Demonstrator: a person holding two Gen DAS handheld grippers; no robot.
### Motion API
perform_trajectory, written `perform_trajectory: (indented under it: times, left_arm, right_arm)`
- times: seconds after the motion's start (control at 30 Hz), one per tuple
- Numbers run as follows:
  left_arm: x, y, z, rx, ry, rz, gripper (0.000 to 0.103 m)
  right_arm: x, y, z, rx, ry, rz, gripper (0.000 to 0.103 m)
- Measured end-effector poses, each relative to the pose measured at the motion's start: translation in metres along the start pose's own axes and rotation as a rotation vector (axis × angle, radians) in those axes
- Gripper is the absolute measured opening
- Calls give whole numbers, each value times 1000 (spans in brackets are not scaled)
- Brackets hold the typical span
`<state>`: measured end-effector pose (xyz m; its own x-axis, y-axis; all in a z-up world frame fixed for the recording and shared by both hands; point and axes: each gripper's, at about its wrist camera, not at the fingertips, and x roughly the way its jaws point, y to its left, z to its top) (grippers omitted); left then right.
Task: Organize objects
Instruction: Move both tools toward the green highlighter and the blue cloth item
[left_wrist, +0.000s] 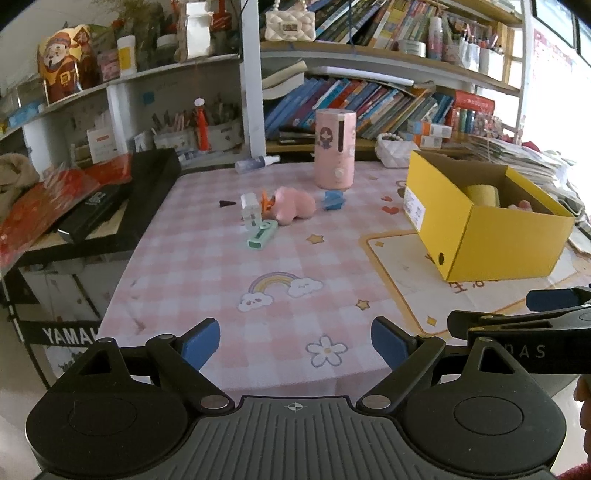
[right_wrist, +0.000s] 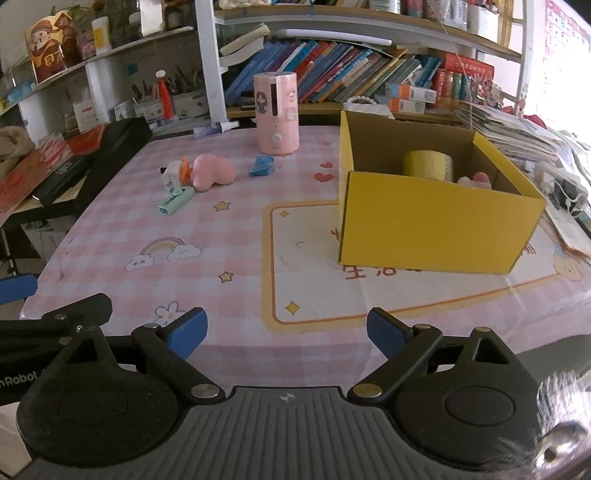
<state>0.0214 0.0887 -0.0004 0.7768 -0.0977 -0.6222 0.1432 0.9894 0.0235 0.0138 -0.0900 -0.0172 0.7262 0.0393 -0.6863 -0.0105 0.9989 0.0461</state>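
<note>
A pink plush toy (left_wrist: 293, 208) (right_wrist: 214, 171) lies mid-table with a white charger (left_wrist: 250, 211) (right_wrist: 171, 179), an orange clip (left_wrist: 267, 201), a mint green device (left_wrist: 262, 233) (right_wrist: 175, 200) and a blue star-shaped piece (left_wrist: 332, 200) (right_wrist: 261, 165). An open yellow box (left_wrist: 491, 240) (right_wrist: 432, 229) on the right holds a tape roll (right_wrist: 426, 164) and a pink item (right_wrist: 476, 180). My left gripper (left_wrist: 295, 341) and right gripper (right_wrist: 286, 328) are open and empty, above the table's near edge.
A pink humidifier (left_wrist: 335, 147) (right_wrist: 277, 110) and a spray bottle (left_wrist: 256, 163) stand at the table's back. A black keyboard case (left_wrist: 122, 203) lies left. Bookshelves (left_wrist: 369, 103) rise behind. Paper stacks (right_wrist: 517, 136) lie right.
</note>
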Motion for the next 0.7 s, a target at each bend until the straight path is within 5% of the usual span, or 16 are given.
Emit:
perform_trajectory:
  times: [0.7]
  left_arm:
    - [84, 25, 59, -109, 33, 118, 91]
  right_arm:
    - [99, 10, 92, -104, 3, 130, 87]
